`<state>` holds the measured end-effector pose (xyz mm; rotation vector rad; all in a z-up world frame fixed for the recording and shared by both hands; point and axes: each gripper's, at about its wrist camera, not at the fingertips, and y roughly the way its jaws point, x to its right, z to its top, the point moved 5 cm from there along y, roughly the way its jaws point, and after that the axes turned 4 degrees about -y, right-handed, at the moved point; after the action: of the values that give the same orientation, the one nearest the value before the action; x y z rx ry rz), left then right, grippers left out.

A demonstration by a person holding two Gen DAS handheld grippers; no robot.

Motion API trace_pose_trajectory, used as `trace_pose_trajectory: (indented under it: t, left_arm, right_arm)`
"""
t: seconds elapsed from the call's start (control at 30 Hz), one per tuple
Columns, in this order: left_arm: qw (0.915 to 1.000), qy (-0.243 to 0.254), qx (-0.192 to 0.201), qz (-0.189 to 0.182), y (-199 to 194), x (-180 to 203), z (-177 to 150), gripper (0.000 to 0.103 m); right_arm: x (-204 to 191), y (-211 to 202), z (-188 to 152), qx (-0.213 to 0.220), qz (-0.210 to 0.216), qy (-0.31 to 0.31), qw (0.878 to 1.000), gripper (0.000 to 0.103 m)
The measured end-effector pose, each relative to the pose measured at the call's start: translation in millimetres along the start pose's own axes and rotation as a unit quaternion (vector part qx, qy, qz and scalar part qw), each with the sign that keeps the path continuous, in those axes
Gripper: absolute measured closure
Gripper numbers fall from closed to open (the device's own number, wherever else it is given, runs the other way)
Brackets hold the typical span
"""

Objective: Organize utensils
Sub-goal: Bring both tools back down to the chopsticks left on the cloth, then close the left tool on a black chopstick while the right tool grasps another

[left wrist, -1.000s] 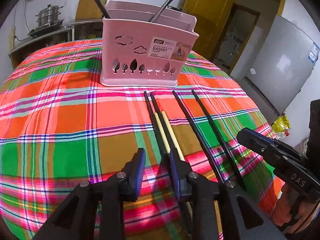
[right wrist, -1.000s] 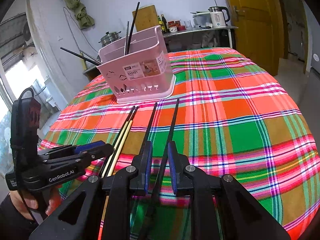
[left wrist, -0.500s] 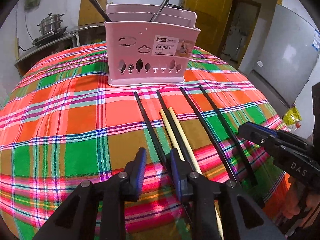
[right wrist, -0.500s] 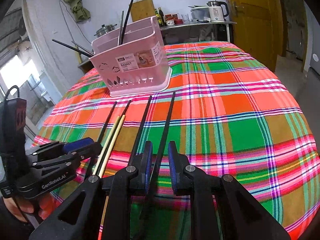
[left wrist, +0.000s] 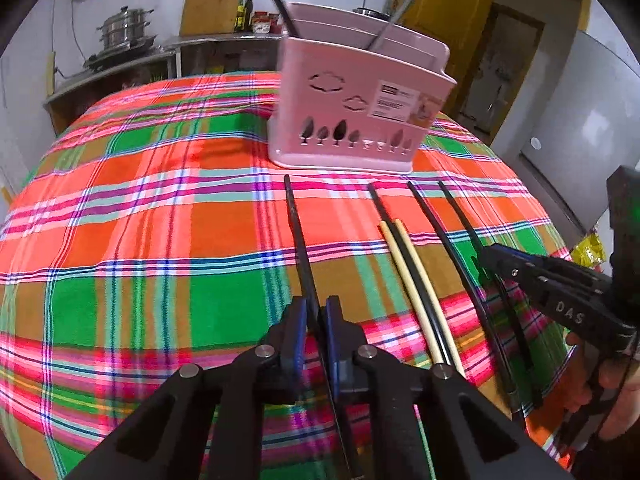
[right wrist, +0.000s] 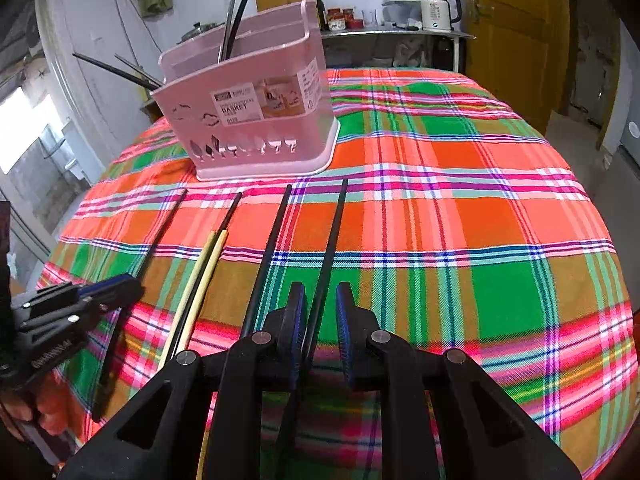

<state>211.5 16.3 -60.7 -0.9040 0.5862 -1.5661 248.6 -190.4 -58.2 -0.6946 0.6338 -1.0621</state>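
A white kettle (right wrist: 437,10) and steel steamer pot (left wrist: 124,32) stand on shelves behind.

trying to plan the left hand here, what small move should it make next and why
Probably lift. The left gripper has just closed onto the leftmost black chopstick, which lies apart from the others, so raising it toward the pink basket seems the natural next step.

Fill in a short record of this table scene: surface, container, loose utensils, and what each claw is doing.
Surface: plaid tablecloth
Container: pink basket, upright, utensils standing in it
Loose utensils: pale yellow pair among four black chopsticks, lying in front of the basket
Left claw: jaws have just been closing, shut on the leftmost black chopstick
Right claw: open, straddling the rightmost black chopstick
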Motion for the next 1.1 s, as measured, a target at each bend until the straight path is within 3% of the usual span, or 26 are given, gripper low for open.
trace_pose_trajectory:
  t: [0.27,0.53,0.77,1.1]
  left_arm:
    - [0.9997,-0.014,-0.018,0.003,13,-5,20,0.093]
    - [0.9996,0.007,-0.017,0.021,29,-1,35,0.093]
    - [0.9986,0.025,-0.013,0.044,30,3,36,0.098]
    - [0.9992,0.018,0.034,-0.005,-21,11,45,0.098]
  right_arm:
    - [-3,8,10,-0.011,-0.014,-0.012,1.0,0.087]
    - [-4,15,16,-0.017,-0.025,-0.021,0.999,0.087]
    - [-8,18,20,-0.02,-0.03,-0.027,0.999,0.096]
    - [-14,-24,29,0.035,0.012,-0.017,0.999,0.098]
